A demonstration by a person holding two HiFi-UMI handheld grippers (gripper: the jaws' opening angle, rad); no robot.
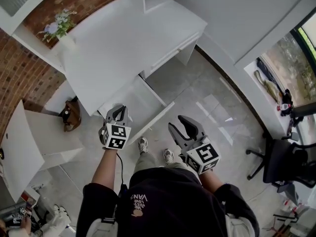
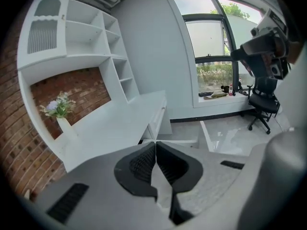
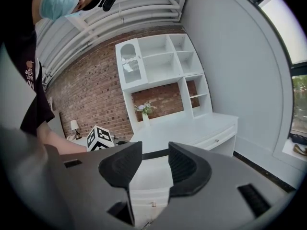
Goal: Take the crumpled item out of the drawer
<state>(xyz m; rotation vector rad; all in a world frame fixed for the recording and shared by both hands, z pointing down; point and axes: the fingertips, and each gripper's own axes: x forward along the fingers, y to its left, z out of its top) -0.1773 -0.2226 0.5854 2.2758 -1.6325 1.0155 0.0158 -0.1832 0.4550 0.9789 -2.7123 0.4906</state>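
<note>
Drawer [image 1: 139, 99] open, floor [image 1: 200, 100] alongside its edge

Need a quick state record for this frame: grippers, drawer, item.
left gripper: shut, empty, above the drawer in the head view
right gripper: open, empty, over the floor
drawer: pulled open under the desk
crumpled item: not seen in any view
vase: on the desk, holding flowers
</note>
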